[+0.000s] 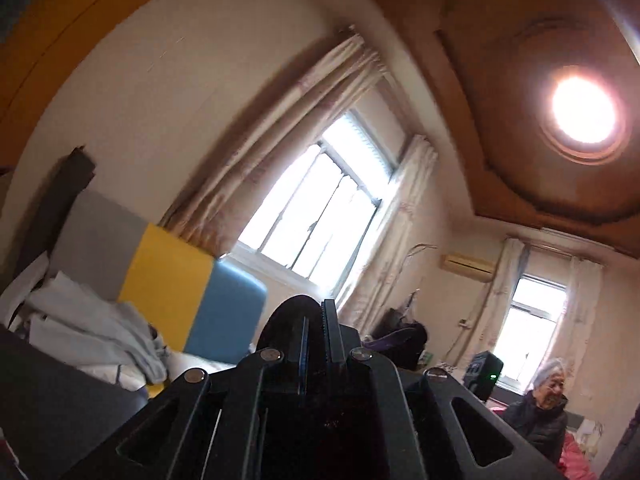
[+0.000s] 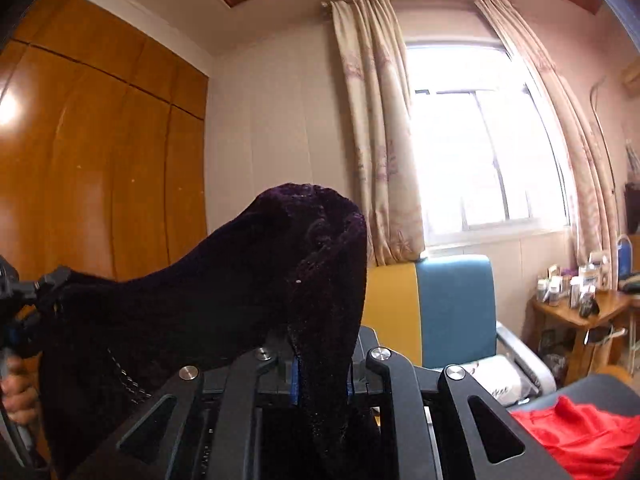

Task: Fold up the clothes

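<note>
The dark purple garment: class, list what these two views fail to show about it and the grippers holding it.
- Garment type: in the right wrist view the dark purple garment is bunched and runs off the bottom edge.
- Right gripper tips: covered by the cloth.
- Left gripper: left wrist view shows only a dark sliver between the fingers; the gripper body hides the rest.
- Surface beneath: outside both views.

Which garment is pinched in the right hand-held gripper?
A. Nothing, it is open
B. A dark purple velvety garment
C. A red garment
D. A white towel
B: the dark purple velvety garment is clamped between the fingers of the right hand-held gripper and stretches across to the left hand-held gripper, while the red garment lies apart, lower right.
</note>
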`<state>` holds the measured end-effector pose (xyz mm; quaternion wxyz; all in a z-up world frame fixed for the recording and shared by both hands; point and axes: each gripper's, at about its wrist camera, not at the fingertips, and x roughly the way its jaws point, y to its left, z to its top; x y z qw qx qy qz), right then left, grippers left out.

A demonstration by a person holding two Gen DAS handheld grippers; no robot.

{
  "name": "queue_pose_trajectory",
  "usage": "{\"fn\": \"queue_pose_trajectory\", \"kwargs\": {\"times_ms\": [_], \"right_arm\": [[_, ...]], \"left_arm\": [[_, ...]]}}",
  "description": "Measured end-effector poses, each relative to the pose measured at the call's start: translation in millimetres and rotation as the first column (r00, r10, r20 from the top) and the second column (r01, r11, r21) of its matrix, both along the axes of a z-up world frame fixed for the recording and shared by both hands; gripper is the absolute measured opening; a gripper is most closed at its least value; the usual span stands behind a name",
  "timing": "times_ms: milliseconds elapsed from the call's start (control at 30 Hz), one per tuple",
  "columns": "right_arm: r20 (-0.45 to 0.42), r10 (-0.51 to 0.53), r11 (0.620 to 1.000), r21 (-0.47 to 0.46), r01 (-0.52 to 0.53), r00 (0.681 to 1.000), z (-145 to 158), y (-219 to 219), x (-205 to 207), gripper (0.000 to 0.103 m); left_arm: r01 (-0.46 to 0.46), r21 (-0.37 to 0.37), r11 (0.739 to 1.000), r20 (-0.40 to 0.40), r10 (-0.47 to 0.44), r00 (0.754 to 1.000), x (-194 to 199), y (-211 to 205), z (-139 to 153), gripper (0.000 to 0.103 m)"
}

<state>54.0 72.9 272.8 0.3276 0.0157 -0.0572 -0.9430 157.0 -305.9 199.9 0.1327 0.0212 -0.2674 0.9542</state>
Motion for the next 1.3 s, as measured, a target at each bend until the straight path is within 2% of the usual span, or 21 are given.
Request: {"fn": "queue_pose_trajectory", "kwargs": {"times_ms": [67,133,167,200,267,300,400,467,500,567,667,767,833,867,900,1000,1033,1067,1100,1200,1300], "right_arm": [[0.022,-0.037,0.999,0.028,0.037,0.999,-6.4,-11.5,-17.6,0.019],[0.085,-0.070,0.997,0.050,0.066,0.994,-19.3,-22.6,-49.7,0.038],[0.119,-0.083,0.995,0.062,0.076,0.989,-26.1,-27.0,-64.5,0.062],[0.158,-0.090,0.994,0.073,0.079,0.983,-35.0,-30.5,-78.9,0.078],[0.206,-0.105,0.993,0.083,0.090,0.973,-52.5,-28.4,-91.0,0.081],[0.222,-0.117,0.991,0.093,0.099,0.968,-60.8,-25.7,-93.1,0.081],[0.271,-0.149,0.985,0.125,0.119,0.951,-86.3,-17.3,-98.9,0.092],[0.337,-0.119,0.985,0.160,0.067,0.934,-117.4,-8.5,-95.3,0.095],[0.375,-0.100,0.983,0.181,0.033,0.921,-135.9,-4.4,-93.7,0.096],[0.454,-0.066,0.972,0.229,-0.045,0.888,-175.4,2.6,-83.1,0.097],[0.606,0.039,0.946,0.235,-0.225,0.795,-243.7,8.5,-55.9,0.097],[0.698,0.076,0.922,0.222,-0.316,0.712,-293.7,12.0,-39.0,0.097],[0.760,0.111,0.917,0.171,-0.361,0.641,-323.7,17.0,-24.8,0.097],[0.784,0.145,0.917,0.123,-0.379,0.603,-333.5,20.0,-19.6,0.097],[0.804,0.177,0.914,0.079,-0.397,0.568,-342.2,22.7,-14.0,0.097],[0.822,0.253,0.875,0.031,-0.484,0.511,-350.3,24.2,9.3,0.098],[0.826,0.272,0.860,0.021,-0.509,0.494,-353.1,24.4,17.1,0.101],[0.827,0.256,0.852,0.052,-0.522,0.500,-356.8,22.9,24.8,0.103],[0.835,0.235,0.838,0.086,-0.540,0.498,-363.5,19.7,30.7,0.103],[0.879,0.236,0.811,0.056,-0.583,0.413,-380.5,11.4,42.0,0.103],[0.849,0.379,0.740,-0.038,-0.672,0.369,-368.3,-0.7,69.1,0.103]], "left_arm": [[-0.061,0.012,0.998,0.095,0.060,0.994,-37.9,-20.6,-17.9,0.005],[-0.142,0.029,0.989,0.222,0.132,0.966,-78.6,-49.2,-49.8,0.005],[-0.175,0.036,0.984,0.298,0.157,0.941,-95.0,-62.8,-64.5,0.005],[-0.214,0.062,0.975,0.392,0.174,0.903,-115.1,-78.9,-86.4,0.006],[-0.286,0.102,0.953,0.564,0.182,0.806,-150.1,-110.8,-132.8,0.012],[-0.312,0.119,0.943,0.612,0.178,0.770,-157.0,-122.8,-153.3,0.015],[-0.352,0.164,0.921,0.691,0.147,0.708,-163.4,-145.6,-215.5,0.018],[-0.318,0.203,0.926,0.712,0.083,0.697,-155.5,-151.2,-251.6,0.021],[-0.292,0.218,0.931,0.721,0.048,0.691,-152.8,-148.2,-259.5,0.022],[-0.228,0.236,0.945,0.741,-0.023,0.671,-135.6,-126.3,-282.9,0.022],[-0.117,0.269,0.956,0.765,-0.138,0.630,-101.1,-88.2,-318.3,0.024],[-0.062,0.341,0.938,0.768,-0.240,0.595,-72.9,-57.1,-352.0,0.029],[-0.046,0.379,0.924,0.765,-0.285,0.577,-61.2,-39.2,-368.5,0.033],[-0.045,0.393,0.918,0.768,-0.301,0.566,-56.1,-29.9,-376.3,0.033],[-0.036,0.415,0.909,0.752,-0.321,0.575,-52.6,-22.9,-378.1,0.033],[0.010,0.479,0.878,0.694,-0.386,0.608,-45.2,-1.4,-380.5,0.037],[0.042,0.476,0.879,0.692,-0.403,0.599,-48.5,8.1,-380.5,0.039],[0.074,0.470,0.879,0.692,-0.420,0.587,-52.1,17.7,-380.5,0.040],[0.095,0.443,0.892,0.712,-0.414,0.567,-56.2,27.6,-381.8,0.040],[0.129,0.454,0.881,0.719,-0.448,0.531,-71.7,49.0,-386.1,0.042],[0.195,0.448,0.872,0.712,-0.480,0.512,-89.0,67.8,-382.2,0.049]]}}
